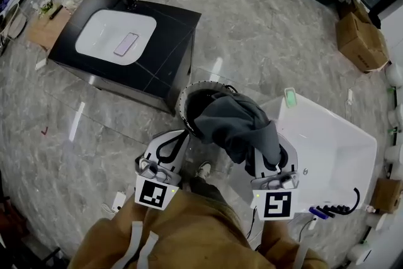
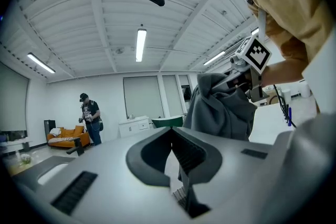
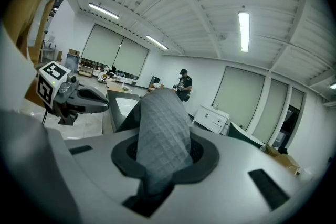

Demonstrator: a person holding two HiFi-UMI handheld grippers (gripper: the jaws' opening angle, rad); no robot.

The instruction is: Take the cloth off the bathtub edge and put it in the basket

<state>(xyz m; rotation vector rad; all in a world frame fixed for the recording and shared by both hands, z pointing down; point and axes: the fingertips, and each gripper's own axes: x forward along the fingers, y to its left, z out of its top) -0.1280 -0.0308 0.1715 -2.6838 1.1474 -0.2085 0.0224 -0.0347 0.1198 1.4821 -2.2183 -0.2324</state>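
The jaws of the right gripper are pinched narrowly on the cloth, a grey fabric with a small waffle-grid weave that rises from between the dark pads in a thick rounded fold. The jaws of the left gripper meet at their tips, their ribbed dark pads together and nothing between them.

In the head view the cloth is off the bathtub and hangs in a bunched, hooded heap from the right gripper. It covers the near right part of the basket, a round dark tub with a pale dotted rim; whether it touches that rim I cannot tell. The bathtub is glossy white with rounded corners and stands just right of the basket. Past the basket stands a black cabinet with a smooth white oval basin, on a grey marbled floor.
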